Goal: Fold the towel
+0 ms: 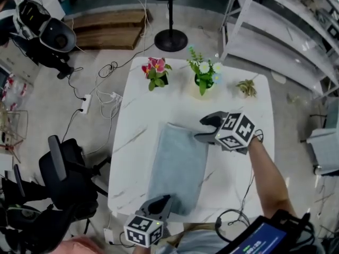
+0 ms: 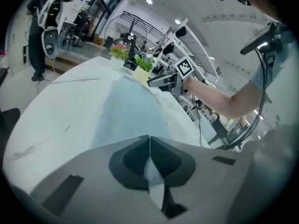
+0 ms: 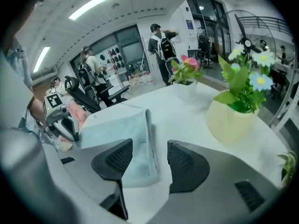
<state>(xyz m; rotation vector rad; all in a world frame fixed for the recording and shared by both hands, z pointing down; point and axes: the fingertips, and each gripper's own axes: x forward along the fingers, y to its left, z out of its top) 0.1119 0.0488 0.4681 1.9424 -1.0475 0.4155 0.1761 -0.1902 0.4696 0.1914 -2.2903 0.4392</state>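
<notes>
Starting at the near left: the left tongs [image 1: 164, 200] are clenched on the near end of the towel [image 1: 178, 165]. In the left gripper view a sliver of pale cloth is pinched right in the seam between the jaws. My guess is that grip is there to control that end so the cloth doesn't bunch up while the other end gets handled.

The towel itself lies flat in the middle of the white tabletop [image 1: 135, 136], a long pale blue-grey strip running near to far. In the right gripper view its right side looks like a doubled edge. So I'd say one fold is already in and the end-to-end fold is not yet done.

Over on the right, the right tongs [image 1: 208, 129] sit at the towel's far right corner, released. The jaws stand well apart, with that corner lying on the tabletop in the gap and neither pad pressing on it. To me it looks lined up to bite that corner so the two ends can be brought together.

Along the far edge sit pink flowers [image 1: 155, 72], a yellow pot [image 1: 203, 83] and a small plant [image 1: 246, 88]. They're well apart from the towel, so there's room to fold, but the yellow pot is the one nearest the right tongs.
</notes>
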